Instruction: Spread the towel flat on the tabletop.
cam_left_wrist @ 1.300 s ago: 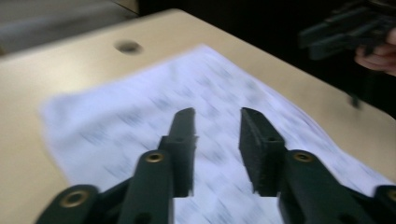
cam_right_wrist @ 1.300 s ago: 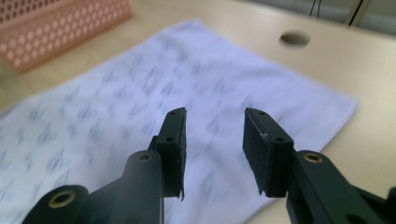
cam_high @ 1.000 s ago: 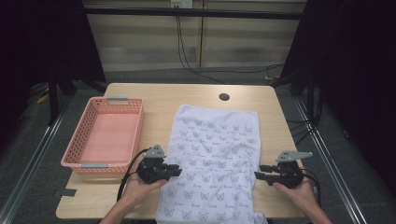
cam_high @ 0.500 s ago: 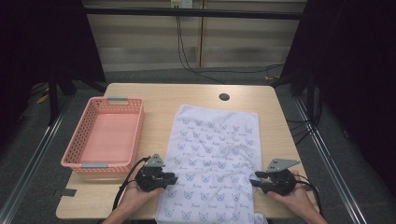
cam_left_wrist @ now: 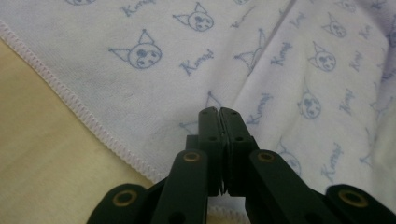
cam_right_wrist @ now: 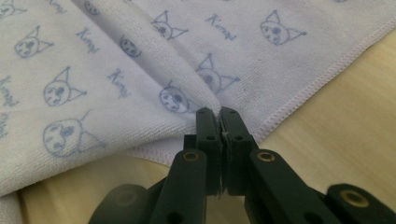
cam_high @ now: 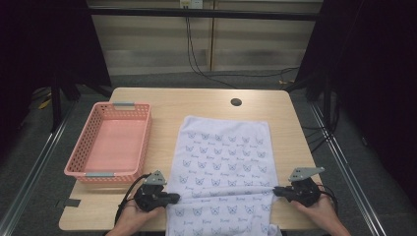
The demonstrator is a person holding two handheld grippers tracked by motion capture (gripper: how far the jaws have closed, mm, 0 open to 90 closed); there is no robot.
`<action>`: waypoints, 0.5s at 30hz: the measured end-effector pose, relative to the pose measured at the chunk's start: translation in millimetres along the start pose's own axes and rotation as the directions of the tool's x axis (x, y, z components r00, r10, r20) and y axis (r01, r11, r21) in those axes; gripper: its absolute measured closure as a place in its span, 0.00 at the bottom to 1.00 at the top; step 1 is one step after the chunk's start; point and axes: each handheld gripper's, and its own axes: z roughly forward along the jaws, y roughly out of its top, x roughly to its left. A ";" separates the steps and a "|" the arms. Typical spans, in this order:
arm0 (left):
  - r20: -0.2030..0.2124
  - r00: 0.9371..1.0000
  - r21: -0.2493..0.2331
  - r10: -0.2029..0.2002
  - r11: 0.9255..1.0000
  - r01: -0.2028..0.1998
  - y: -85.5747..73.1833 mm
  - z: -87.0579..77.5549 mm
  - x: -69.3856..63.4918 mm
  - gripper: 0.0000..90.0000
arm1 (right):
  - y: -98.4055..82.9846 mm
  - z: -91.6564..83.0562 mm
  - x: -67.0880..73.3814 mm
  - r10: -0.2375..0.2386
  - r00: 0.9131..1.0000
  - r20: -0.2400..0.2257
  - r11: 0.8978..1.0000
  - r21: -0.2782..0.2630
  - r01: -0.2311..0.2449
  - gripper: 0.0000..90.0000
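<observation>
Towel (cam_high: pixel 223 167) lies flat on bench (cam_high: pixel 206 103), near end hanging over the front edge. Left claw (cam_high: pixel 173 198) has just clenched on the towel's left hem; right claw (cam_high: pixel 276 191) has just clenched on its right hem, cloth puckered there. Pink basket (cam_high: pixel 78 169) at left.

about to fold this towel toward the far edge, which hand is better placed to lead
Neither clearly. The left gripper and right gripper are each shut on opposite side edges of the towel, about level with each other; probably both lift together.
</observation>
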 end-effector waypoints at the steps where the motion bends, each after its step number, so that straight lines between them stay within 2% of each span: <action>1: 0.013 1.000 0.003 -0.008 1.000 0.008 -1.1 -1.0 -1.1 1.00 | -2.4 -3.6 4.8 -0.010 1.000 -0.001 1.000 0.016 0.010 0.99; 4: 0.039 0.999 0.027 -0.002 1.000 0.001 -3.7 -3.9 -6.7 1.00 | -4.0 -6.4 9.9 -0.026 1.000 -0.011 0.999 0.033 0.026 0.99; 6: 0.071 0.997 0.037 0.008 0.999 -0.011 -4.3 -5.7 -9.7 1.00 | -6.1 -10.1 11.3 -0.012 1.000 -0.020 1.000 0.013 0.013 0.99; 7: 0.076 0.997 0.026 0.022 0.999 -0.024 -4.3 -6.3 -11.7 1.00 | -6.8 -12.5 9.9 -0.015 0.999 -0.032 1.000 -0.009 0.015 0.97; 8: 0.079 0.996 0.006 0.035 0.999 -0.036 -3.3 -7.1 -12.7 0.99 | -7.1 -15.1 9.0 -0.012 0.999 -0.038 1.000 -0.025 0.011 0.91; 9: 0.066 0.997 -0.006 0.028 1.000 -0.028 -0.9 -8.2 -12.7 0.88 | -6.7 -17.2 8.1 0.008 0.999 -0.032 0.999 -0.053 -0.010 0.82; 10: 0.070 0.997 -0.030 0.017 0.999 -0.015 2.3 -8.6 -11.0 0.79 | -5.4 -19.3 6.7 0.021 0.999 -0.029 0.997 -0.077 -0.023 0.79; 12: 0.049 0.999 -0.076 0.020 0.997 -0.016 11.3 -8.4 -5.1 0.79 | -0.6 -20.8 4.5 0.041 0.999 -0.020 0.992 -0.119 -0.044 0.70; 13: 0.028 1.000 -0.089 0.009 0.996 -0.006 17.1 -6.6 -1.7 0.78 | 2.9 -19.7 2.6 0.051 0.999 -0.016 0.990 -0.128 -0.052 0.70; 15: -0.031 0.999 -0.095 0.022 0.995 -0.025 29.7 0.3 5.4 0.76 | 11.3 -14.5 -1.1 0.050 0.999 -0.008 0.989 -0.141 -0.051 0.67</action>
